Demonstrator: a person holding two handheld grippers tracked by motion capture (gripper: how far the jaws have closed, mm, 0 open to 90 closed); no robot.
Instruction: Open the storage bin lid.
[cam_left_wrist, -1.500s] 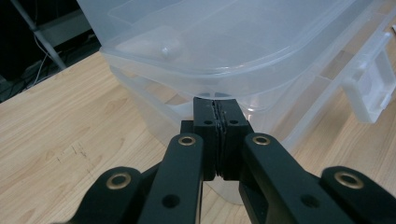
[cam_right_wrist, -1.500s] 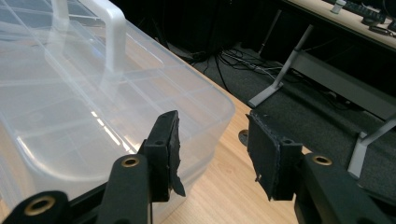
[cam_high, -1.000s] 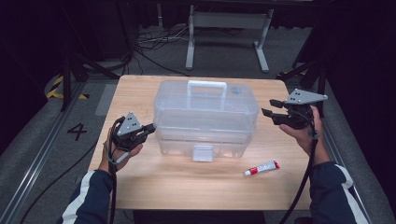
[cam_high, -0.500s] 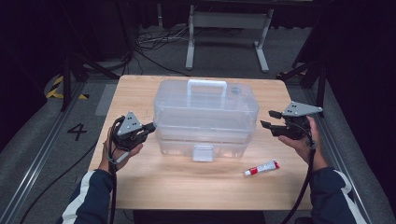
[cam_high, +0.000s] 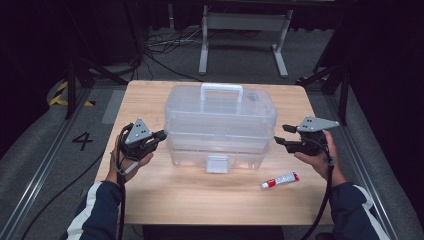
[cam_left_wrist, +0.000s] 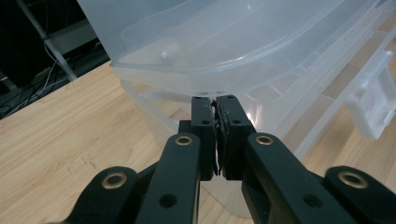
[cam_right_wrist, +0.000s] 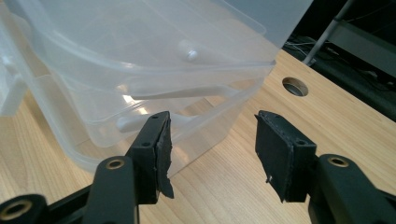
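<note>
Left gripper is sitting closed, empty, at the clear storage box's left end; right gripper, jaws just opening wide with nothing between them, is nearing its right end

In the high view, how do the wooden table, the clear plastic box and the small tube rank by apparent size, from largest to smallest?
1. wooden table
2. clear plastic box
3. small tube
The differences are plain, so nearness to the camera does not change the order.
</note>
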